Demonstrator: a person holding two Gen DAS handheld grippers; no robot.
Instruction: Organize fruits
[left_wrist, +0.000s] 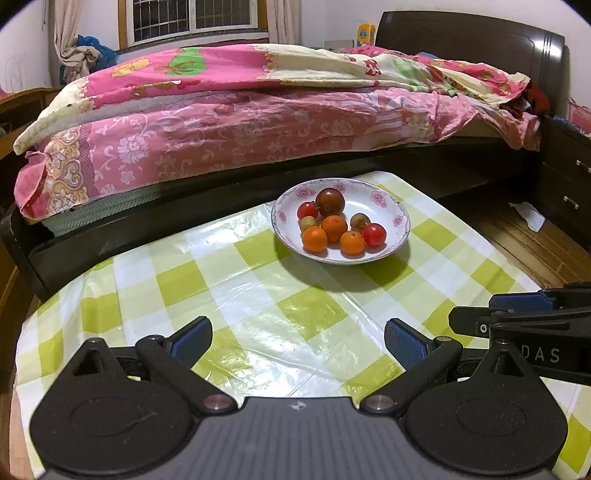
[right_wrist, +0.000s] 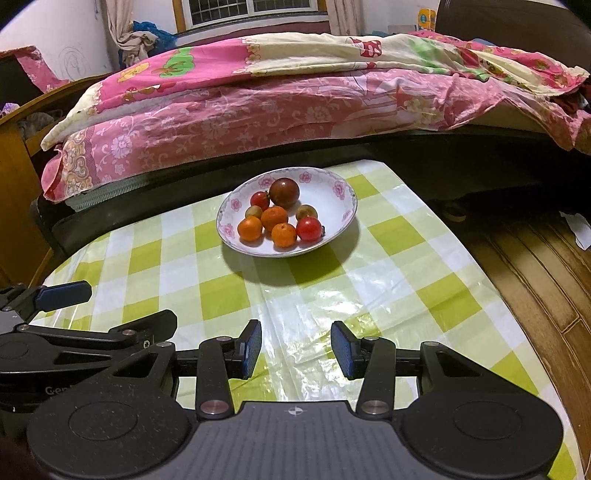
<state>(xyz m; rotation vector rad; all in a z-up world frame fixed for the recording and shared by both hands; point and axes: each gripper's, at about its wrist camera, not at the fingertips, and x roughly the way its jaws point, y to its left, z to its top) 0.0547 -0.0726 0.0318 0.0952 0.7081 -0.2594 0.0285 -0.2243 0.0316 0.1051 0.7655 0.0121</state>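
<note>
The right gripper (left_wrist: 517, 314) bears the white letters "DAS".

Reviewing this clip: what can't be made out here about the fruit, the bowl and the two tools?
- Fruit undersides and any pieces beneath the pile: hidden in both views by the fruit on top and the bowl wall.
- The two small brownish fruits: too small to identify.
- Right tool: open and empty in the right wrist view, but cut off by the right edge in the left wrist view.
- Left tool: open; cut off by the left edge in the right wrist view.
</note>
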